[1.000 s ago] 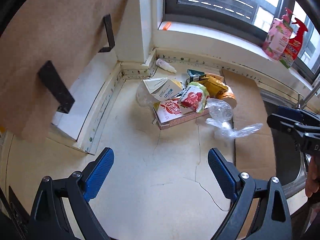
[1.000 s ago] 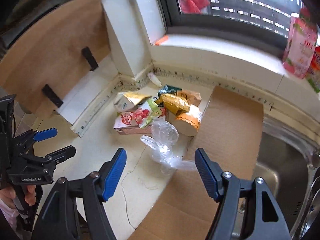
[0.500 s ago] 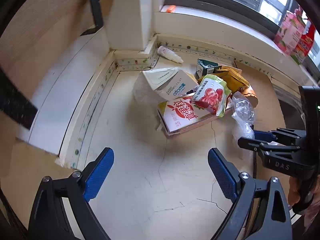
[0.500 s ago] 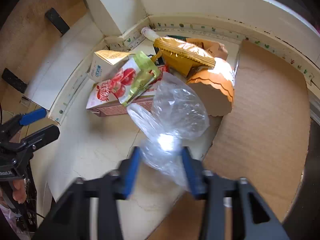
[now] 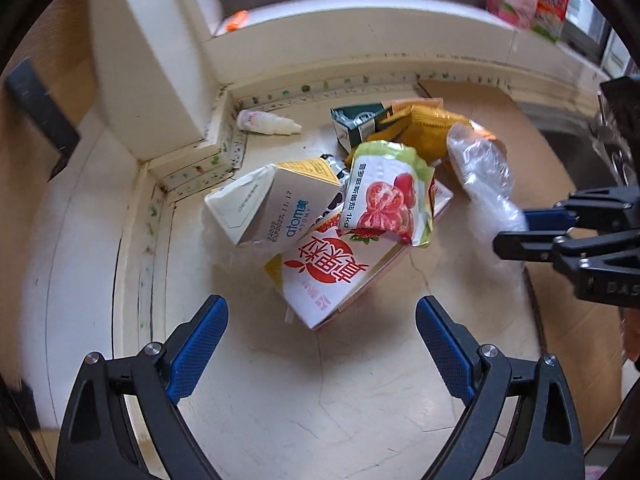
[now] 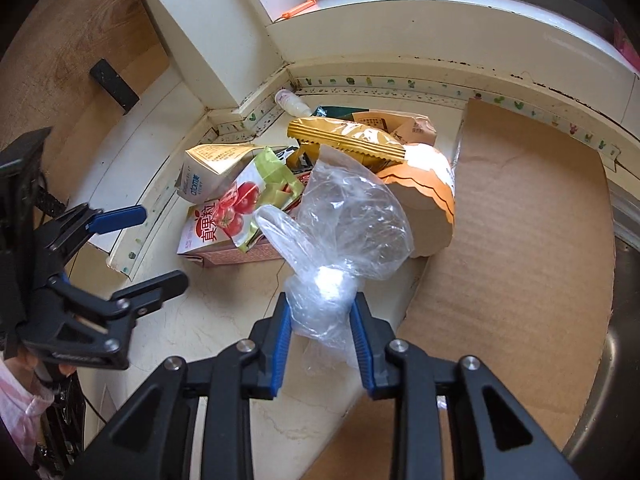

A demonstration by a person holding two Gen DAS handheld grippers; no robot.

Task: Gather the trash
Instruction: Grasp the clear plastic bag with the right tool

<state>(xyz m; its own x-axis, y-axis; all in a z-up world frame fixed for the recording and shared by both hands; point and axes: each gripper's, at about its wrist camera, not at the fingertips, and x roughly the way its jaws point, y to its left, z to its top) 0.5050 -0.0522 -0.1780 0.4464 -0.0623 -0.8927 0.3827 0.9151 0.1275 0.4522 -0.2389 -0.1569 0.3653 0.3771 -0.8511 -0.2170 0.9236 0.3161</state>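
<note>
bag: clear plastic bag, centre of right-wrist view; its crumpled neck sits btwn my right pads, the puffy body leans on the trash pile behind it.
right gripper: jaws have just been closing, now narrow; blue pads press both sides of the bag's neck. I judge it's held, but film is thin and slippery.
left gripper: wide open, nothing btwn the pads; it hovers over bare counter at frame bottom, just short of the red-print carton.
pile: red-print carton lies flat at the front w/ the tomato pouch on top; white carton tilted to its left; gold wrapper and orange paper bag behind; dark green box at the back; small white bottle by the corner of the wall, apart from the rest.
around: cardboard sheet on the right, sink edge at far right.
step in hand: secure the bag, then lift.
how to do it well: keep the pinch on the bunched neck, not the loose film; lift slow and straight up so the body peels off the orange paper bag w/o dragging the pile.
risk: film may slip thru the pads; the bag's tail hanging below them could catch on the cardboard edge.
next for left: prob. the red-print carton, it's closest.
</note>
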